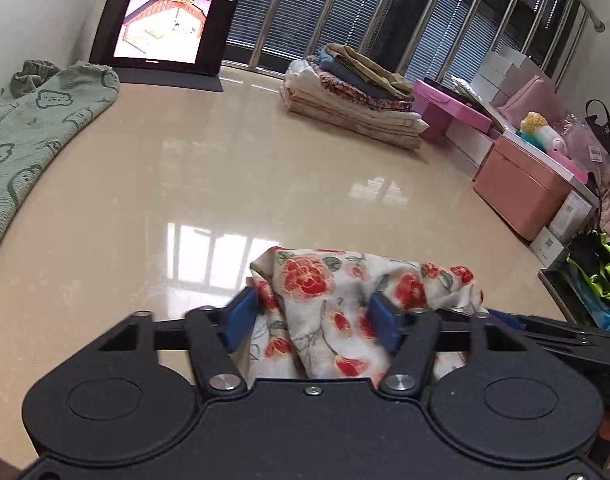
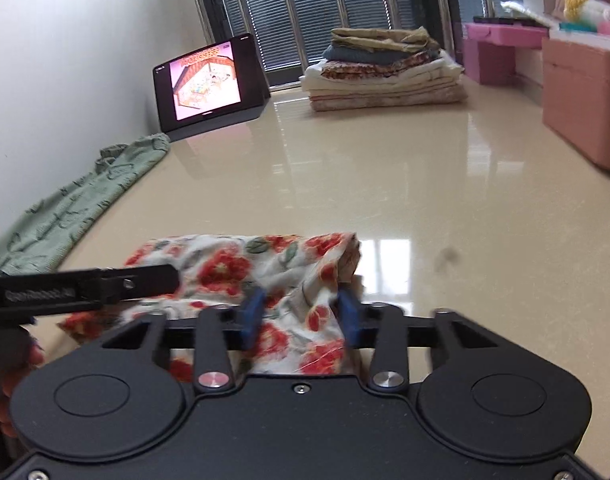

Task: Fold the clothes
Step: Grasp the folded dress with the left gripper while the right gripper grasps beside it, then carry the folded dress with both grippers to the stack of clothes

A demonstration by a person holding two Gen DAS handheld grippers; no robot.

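A white cloth with red flowers (image 1: 325,300) lies bunched at the near edge of the glossy beige table (image 1: 265,160). My left gripper (image 1: 311,318) has its blue pads wide apart with folds of the cloth between them. My right gripper (image 2: 301,314) also has its pads apart around a fold of the same cloth (image 2: 233,264). The left gripper's black body (image 2: 81,286) shows at the left of the right wrist view, close beside the cloth. Whether either gripper pinches the cloth is unclear.
A green patterned garment (image 1: 29,132) lies along the left wall. A tablet (image 1: 163,28) stands at the back left. A stack of folded clothes (image 1: 357,92) sits at the back. Pink boxes (image 1: 525,184) line the right side, near the window bars (image 1: 385,4).
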